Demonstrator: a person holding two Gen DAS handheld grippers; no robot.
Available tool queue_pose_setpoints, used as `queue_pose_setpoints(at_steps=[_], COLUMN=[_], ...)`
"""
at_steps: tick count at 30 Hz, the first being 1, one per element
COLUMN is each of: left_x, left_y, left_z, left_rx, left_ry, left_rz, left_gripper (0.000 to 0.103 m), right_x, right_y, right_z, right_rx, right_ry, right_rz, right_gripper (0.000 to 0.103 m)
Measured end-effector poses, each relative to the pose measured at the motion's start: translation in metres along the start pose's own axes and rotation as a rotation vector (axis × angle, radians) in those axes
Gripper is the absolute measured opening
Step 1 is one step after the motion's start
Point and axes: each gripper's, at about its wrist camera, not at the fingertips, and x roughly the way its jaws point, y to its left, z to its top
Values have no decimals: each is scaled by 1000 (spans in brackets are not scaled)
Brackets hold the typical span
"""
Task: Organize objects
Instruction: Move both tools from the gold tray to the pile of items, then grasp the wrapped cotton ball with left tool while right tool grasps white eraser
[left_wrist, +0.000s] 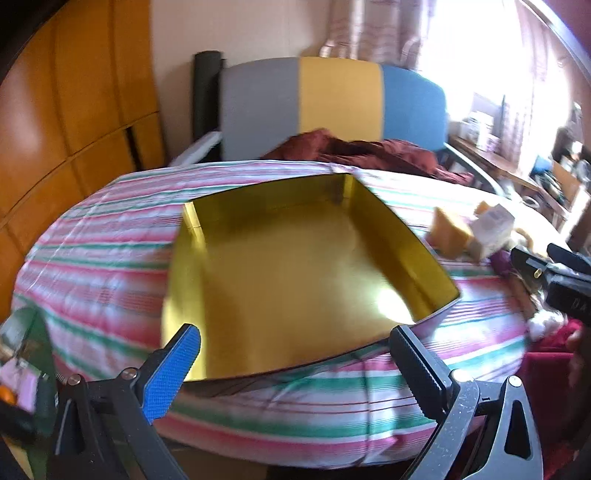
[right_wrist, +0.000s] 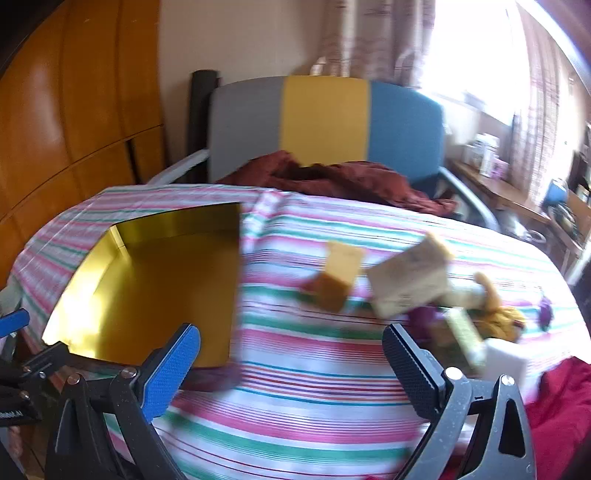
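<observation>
A shallow gold-lined box (left_wrist: 295, 273) lies empty on the striped bedcover, straight ahead of my left gripper (left_wrist: 295, 354), which stands open above the box's near edge with nothing between its fingers. The same box (right_wrist: 159, 280) shows at the left in the right wrist view. My right gripper (right_wrist: 291, 354) is open over bare striped cover. Ahead and to its right lies a blurred pile: an orange-yellow block (right_wrist: 338, 275), a pale carton (right_wrist: 410, 284), a yellow cloth toy (right_wrist: 498, 314), a white block (right_wrist: 506, 358) and purple bits. The other gripper (left_wrist: 565, 280) shows at the right edge.
A striped bedcover (right_wrist: 314, 387) spans both views. A dark red cloth (right_wrist: 332, 181) is heaped at the far side before a grey, yellow and blue headboard (right_wrist: 325, 118). Wooden wardrobe panels stand at the left. A cluttered desk (right_wrist: 517, 192) sits at the right under a bright window.
</observation>
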Motion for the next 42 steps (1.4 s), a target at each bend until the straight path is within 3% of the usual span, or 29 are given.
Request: queue_pose_setpoints(at_steps=[5, 11, 17, 21, 23, 26, 33, 35, 36, 37, 42], left_x=[14, 20, 33, 44, 51, 61, 80, 84, 87, 90, 87], left_y=[-27, -85, -160, -215, -239, -266, -299, -300, -299, -297, -277], left_z=[14, 26, 31, 28, 24, 15, -4, -6, -7, -7, -4], left_rx=[50, 206, 363, 439, 466, 513, 563, 555, 543, 520, 458], left_ry=[31, 30, 75, 127, 150, 184, 239, 254, 273, 297, 294], left_rz=[-84, -255, -451, -560, -597, -640, -695, -714, -737, -765, -791], left_gripper=[101, 98, 92, 79, 77, 71, 71, 62, 49, 43, 37], right_x=[-26, -52, -62, -66, -65, -64, -57, -52, -49, -44, -21], right_y=[-74, -166, -205, -216, -220, -228, -234, -232, -230, -227, -206], right_z=[5, -4, -20, -27, -30, -33, -33, -31, -30, -29, -25], right_rx=[111, 312, 374, 377, 383, 390, 385, 374, 368, 357, 281], right_ry=[-23, -12, 13, 23, 31, 40, 79, 92, 101, 116, 193], right_rz=[-118, -241, -298, -312, -316, -308, -237, -183, -157, -127, -24], right_gripper=[101, 101, 101, 101, 101, 101, 101, 100, 99, 98, 83])
